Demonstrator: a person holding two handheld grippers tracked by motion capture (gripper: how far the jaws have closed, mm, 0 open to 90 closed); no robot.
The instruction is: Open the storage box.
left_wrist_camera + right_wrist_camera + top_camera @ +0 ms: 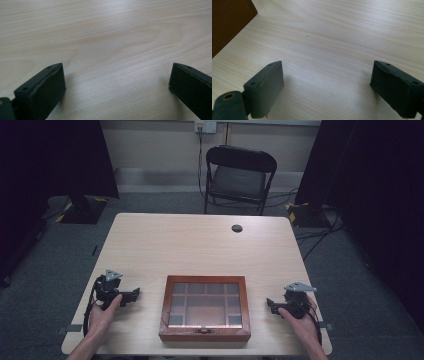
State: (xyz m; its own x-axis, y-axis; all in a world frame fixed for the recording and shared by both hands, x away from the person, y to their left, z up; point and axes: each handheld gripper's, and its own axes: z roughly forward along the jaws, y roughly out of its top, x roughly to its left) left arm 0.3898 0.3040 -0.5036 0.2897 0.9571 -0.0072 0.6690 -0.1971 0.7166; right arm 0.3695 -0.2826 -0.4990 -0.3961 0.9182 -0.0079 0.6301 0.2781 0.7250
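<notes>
A wooden display box [205, 308] with a glass lid sits closed at the near edge of the pale wood surface [200, 245], its latch toward the person and its inner compartments showing through the glass. The left tongs [134, 294] rest on the surface to the box's left, held by the left hand [104, 312]; their jaws stand wide apart with nothing between them. The right tongs [270, 303] rest to the box's right in the right hand [295, 314], likewise spread wide and empty. A dark corner of the box appears at the upper left of the right gripper view. A black folding chair [239, 176] stands beyond the far edge.
</notes>
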